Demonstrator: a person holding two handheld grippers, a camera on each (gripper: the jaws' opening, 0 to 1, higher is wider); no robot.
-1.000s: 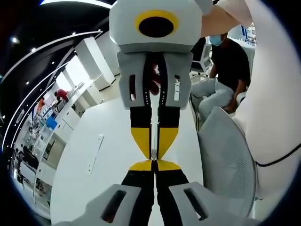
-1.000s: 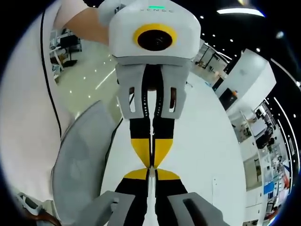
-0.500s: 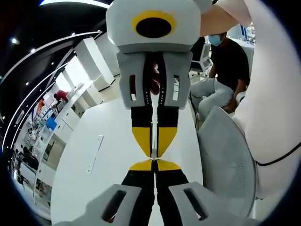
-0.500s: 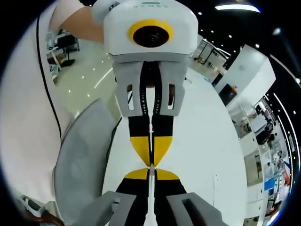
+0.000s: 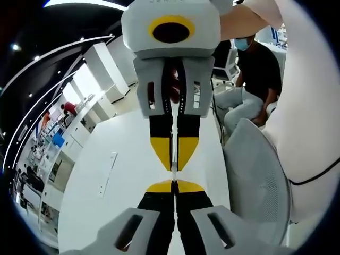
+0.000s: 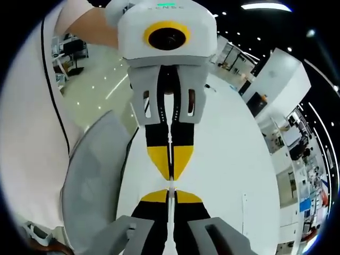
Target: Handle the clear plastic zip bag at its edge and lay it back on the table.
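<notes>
- White table (image 5: 106, 212) is lying below; grey chair (image 5: 257, 175) is standing beside it;
- left gripper (image 5: 173, 186) and right gripper (image 6: 170, 194) are meeting tip to tip;
- both are clamping the clear bag (image 5: 172, 154), seen edge-on above the table.

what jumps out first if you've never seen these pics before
The two grippers meet tip to tip, black and yellow jaws pressed shut: in the left gripper view the right gripper hangs down from the top onto the left gripper, mirrored in the right gripper view. A thin clear strip, probably the zip bag's edge, runs between them. Behind lie the white table and a grey mesh chair.
</notes>
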